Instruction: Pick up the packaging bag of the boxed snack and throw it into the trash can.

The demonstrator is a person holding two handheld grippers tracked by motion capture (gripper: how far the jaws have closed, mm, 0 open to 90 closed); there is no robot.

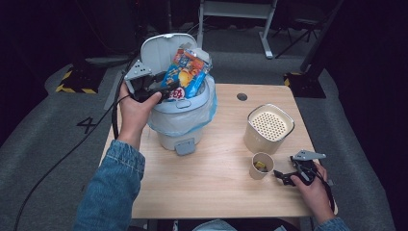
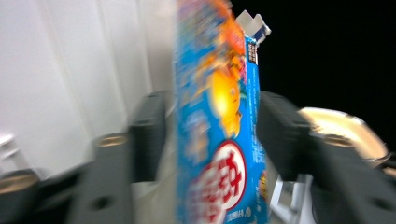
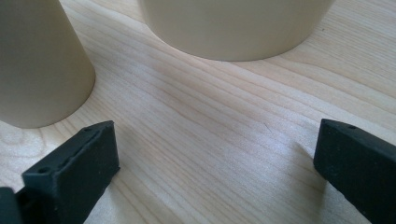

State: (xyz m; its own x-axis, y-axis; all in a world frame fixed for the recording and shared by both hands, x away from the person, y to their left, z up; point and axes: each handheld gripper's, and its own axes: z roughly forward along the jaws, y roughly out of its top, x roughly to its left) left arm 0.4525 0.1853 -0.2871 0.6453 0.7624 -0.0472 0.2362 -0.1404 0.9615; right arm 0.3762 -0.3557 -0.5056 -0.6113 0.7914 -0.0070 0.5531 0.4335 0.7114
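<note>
A blue and orange snack bag (image 1: 185, 72) stands tilted in the mouth of a white lidded bin (image 1: 180, 120) at the table's far left. My left gripper (image 1: 168, 91) is at the bin's rim with the bag's lower part between its jaws. In the left gripper view the bag (image 2: 219, 116) hangs blurred between the jaws of my left gripper (image 2: 212, 135), a narrow gap showing on the left side, so they stand open. At the table's right front, my right gripper (image 1: 284, 177) rests open beside a small paper cup (image 1: 261, 166), nothing between its jaws (image 3: 215, 158).
The bin's lid (image 1: 159, 48) stands up behind the bag, and a plastic liner hangs over the bin's rim. A cream container with a perforated lid (image 1: 269, 127) stands behind the cup (image 3: 37, 60). The wooden table (image 1: 211, 178) has a round hole (image 1: 242, 96) at the back.
</note>
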